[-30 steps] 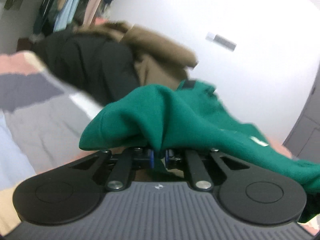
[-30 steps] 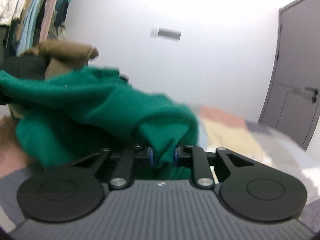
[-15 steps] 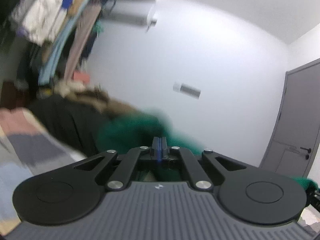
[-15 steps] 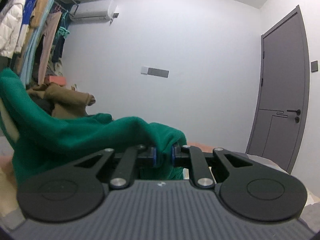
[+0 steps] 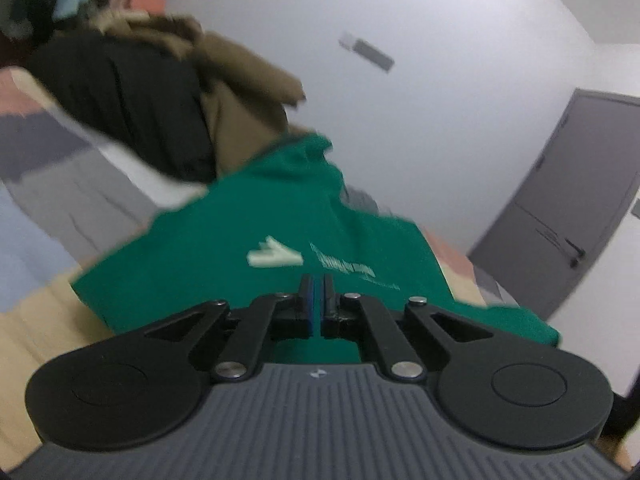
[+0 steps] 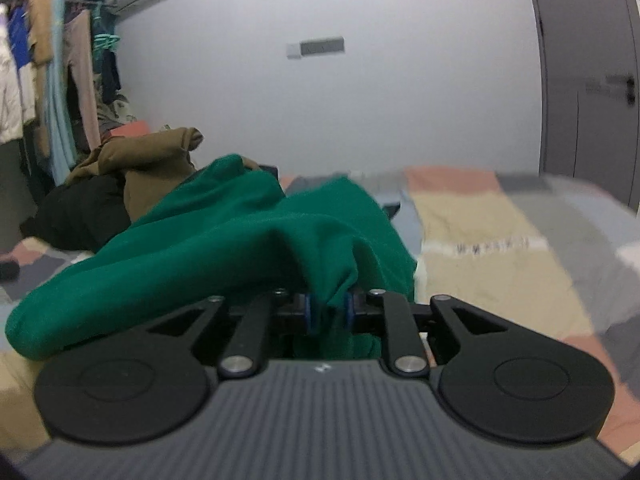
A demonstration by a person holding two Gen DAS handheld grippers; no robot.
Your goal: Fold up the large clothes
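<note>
The green sweatshirt [image 5: 280, 236] has dropped onto the bed [image 6: 500, 240], spreading at 12 o'clock beyond the left gripper [image 5: 317, 300], jaws closed empty; the right gripper [image 6: 329, 310] jaws pinch its fabric.

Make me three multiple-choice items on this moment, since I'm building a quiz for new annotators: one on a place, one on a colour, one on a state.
1. Where does the brown garment lie?
A. on the black clothes pile
B. on the door handle
C. in a gripper

2. What colour is the sweatshirt being folded?
A. red
B. green
C. white

3. What is the right gripper doing?
A. wide open and empty
B. pinching green fabric
C. holding a hanger

Answers: 1 A, it is draped over the black pile. 2 B, both views show green cloth with a pale logo. 3 B, green cloth is bunched between its pads.
</note>
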